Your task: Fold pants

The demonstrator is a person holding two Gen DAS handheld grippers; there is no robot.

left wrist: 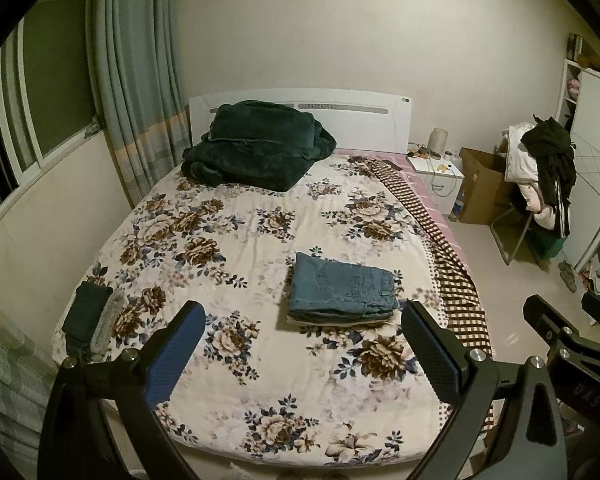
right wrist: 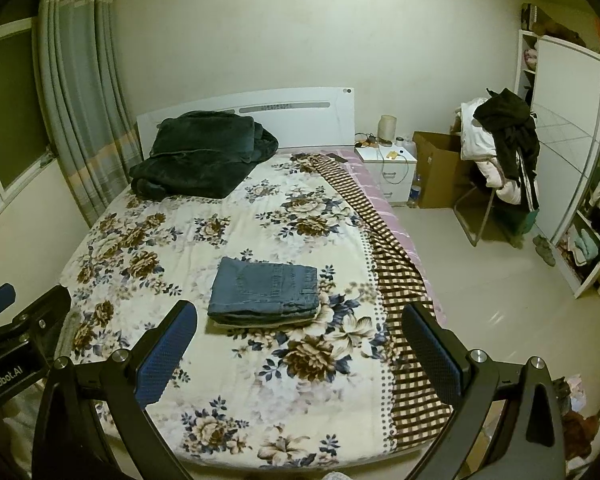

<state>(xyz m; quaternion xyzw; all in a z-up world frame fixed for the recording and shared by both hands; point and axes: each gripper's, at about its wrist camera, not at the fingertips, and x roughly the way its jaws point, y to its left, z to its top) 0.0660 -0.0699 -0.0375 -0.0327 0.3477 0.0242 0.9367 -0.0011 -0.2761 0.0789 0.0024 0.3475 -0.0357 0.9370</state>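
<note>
folded blue denim pants (left wrist: 340, 294) lie on the floral-printed white bedspread (left wrist: 236, 240), both grippers held back from them

the left gripper (left wrist: 302, 330) and right gripper (right wrist: 300, 330) are each spread wide with nothing between the fingers, hovering over the near end of the bed, apart from the pants; a dark green plush blanket (right wrist: 204, 156) is heaped at the far left by the white headboard (right wrist: 300, 120)
</note>
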